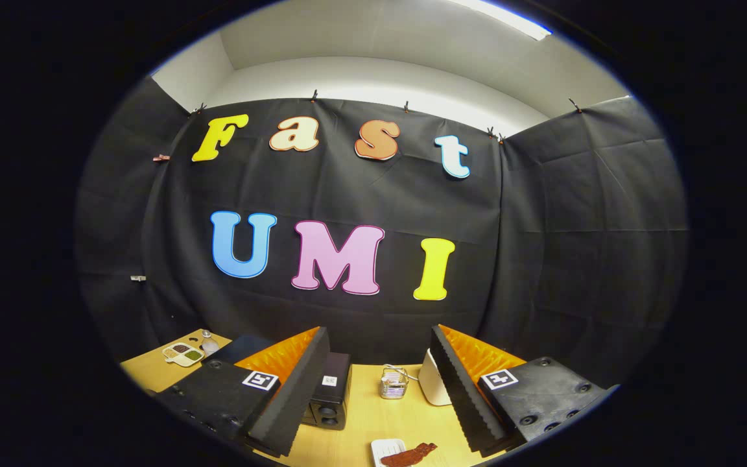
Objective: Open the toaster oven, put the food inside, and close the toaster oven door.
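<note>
The gripper [373,395] is held up above a wooden table [364,421]. Its two fingers [296,383] are spread wide apart. Nothing is between them and they touch nothing. Each finger is a thick wedge with a bumpy, zigzag inner face, and each has a small square tag on top.

Down between the fingers, close in, lies the food [408,455]. It is a flat, bumpy, reddish-brown strip. One end rests on a small white plate [386,447] with thin ridges.

The toaster oven [329,399] is a dark box. It sits on the table just beside the left finger, partly hidden behind it. I cannot tell if its door is open.

Beyond the fingers, in the middle, stands a small clear jar [393,384] with a wire clip. Next to it, by the right finger, is a smooth, rounded white thing [433,383].

Far off to the left sits a white tray [183,354] with three little cups of brown and green stuff. A small round shaker [207,342] stands just beside it.
</note>
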The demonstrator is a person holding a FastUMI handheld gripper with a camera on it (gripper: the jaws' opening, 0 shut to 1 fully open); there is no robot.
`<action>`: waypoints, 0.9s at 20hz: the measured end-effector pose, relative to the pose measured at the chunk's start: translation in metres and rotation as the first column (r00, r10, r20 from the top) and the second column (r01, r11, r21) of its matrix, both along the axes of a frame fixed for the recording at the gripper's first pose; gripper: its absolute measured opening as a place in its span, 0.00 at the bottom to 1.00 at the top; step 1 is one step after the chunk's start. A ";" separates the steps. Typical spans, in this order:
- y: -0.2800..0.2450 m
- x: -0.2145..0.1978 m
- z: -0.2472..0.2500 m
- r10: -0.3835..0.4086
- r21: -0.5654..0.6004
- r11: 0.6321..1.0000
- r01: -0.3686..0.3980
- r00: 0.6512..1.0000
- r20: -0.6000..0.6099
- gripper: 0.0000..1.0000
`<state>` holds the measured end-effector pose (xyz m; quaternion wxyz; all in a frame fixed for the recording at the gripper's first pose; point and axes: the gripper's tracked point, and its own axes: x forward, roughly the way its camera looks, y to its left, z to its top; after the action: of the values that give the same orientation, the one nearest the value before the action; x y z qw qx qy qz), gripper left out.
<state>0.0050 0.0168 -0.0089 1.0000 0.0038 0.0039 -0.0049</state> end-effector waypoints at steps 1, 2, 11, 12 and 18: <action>0.006 0.001 0.000 0.002 0.009 1.000 -0.002 1.000 0.001 0.97; 0.014 0.004 0.000 0.003 0.020 1.000 -0.003 1.000 0.003 0.97; 0.135 0.044 -0.035 0.072 0.018 0.997 -0.072 0.997 -0.009 0.98; 0.148 0.048 -0.043 0.081 0.021 0.997 -0.080 0.997 -0.015 0.98; 0.207 0.074 -0.116 0.112 0.058 0.993 -0.105 0.985 -0.132 0.98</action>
<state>0.0790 0.2243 -0.1250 0.9958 0.0286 0.0717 0.0495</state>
